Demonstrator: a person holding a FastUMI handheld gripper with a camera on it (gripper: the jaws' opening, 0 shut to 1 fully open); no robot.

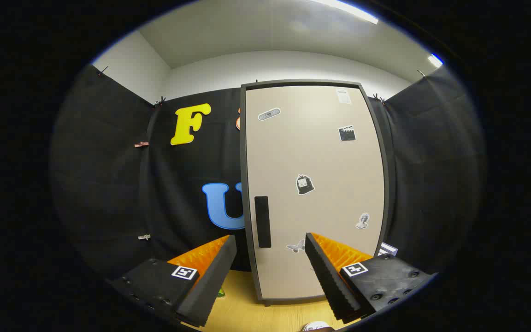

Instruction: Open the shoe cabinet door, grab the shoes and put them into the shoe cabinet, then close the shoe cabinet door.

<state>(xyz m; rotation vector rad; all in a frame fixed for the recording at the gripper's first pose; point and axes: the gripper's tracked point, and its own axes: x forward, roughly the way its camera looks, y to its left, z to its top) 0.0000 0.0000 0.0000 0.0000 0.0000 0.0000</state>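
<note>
A tall shoe cabinet [314,189] stands ahead of me on the wooden floor, its beige door [321,161] shut inside a dark grey frame. A black vertical handle [262,222] sits low on the door's left side, just beyond and between my fingers. Several small stickers dot the door. My gripper [270,246] is open, with nothing between its fingers, held a short way in front of the door. A white edge of a shoe [317,326] peeks up at the very bottom, below the right finger.
Black cloth walls close in the booth behind and on both sides of the cabinet. Light wooden floor [247,313] runs under the fingers up to the cabinet's foot. A small green item [221,292] lies on the floor by the left finger.
</note>
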